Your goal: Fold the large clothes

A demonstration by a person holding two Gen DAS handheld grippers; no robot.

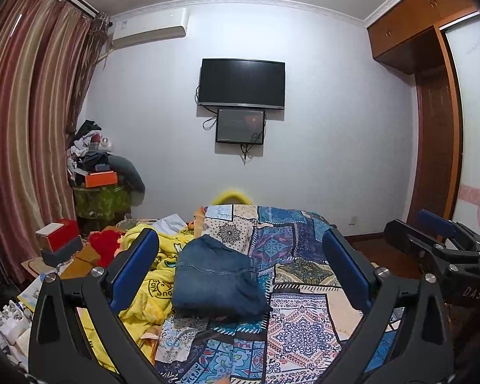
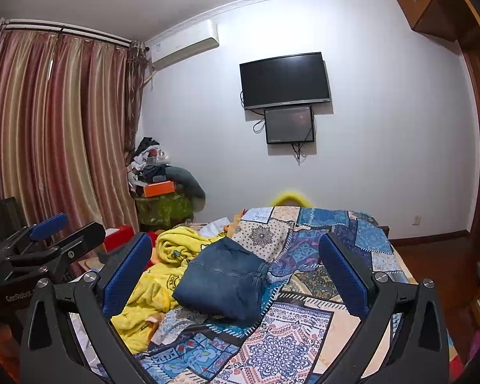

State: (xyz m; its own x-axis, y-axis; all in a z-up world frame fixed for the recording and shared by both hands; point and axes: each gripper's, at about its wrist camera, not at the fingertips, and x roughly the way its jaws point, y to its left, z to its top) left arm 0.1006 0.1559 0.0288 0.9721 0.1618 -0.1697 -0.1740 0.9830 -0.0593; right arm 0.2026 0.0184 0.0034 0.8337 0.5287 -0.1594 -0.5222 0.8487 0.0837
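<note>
A blue denim garment (image 1: 217,280) lies folded into a compact bundle on the patterned patchwork bedspread (image 1: 304,326). It also shows in the right wrist view (image 2: 222,280). My left gripper (image 1: 240,259) is open and empty, held above the bed with the bundle between and beyond its blue pads. My right gripper (image 2: 236,260) is open and empty in the same way. The right gripper also shows at the right edge of the left wrist view (image 1: 438,236). The left gripper also shows at the left edge of the right wrist view (image 2: 48,240).
A crumpled yellow blanket (image 1: 156,281) lies left of the denim bundle. Boxes and clutter (image 1: 57,240) sit by the curtains at left. A pile of clothes (image 1: 96,160) stands in the far corner. A TV (image 1: 241,84) hangs on the far wall. A wooden wardrobe (image 1: 438,128) stands at right.
</note>
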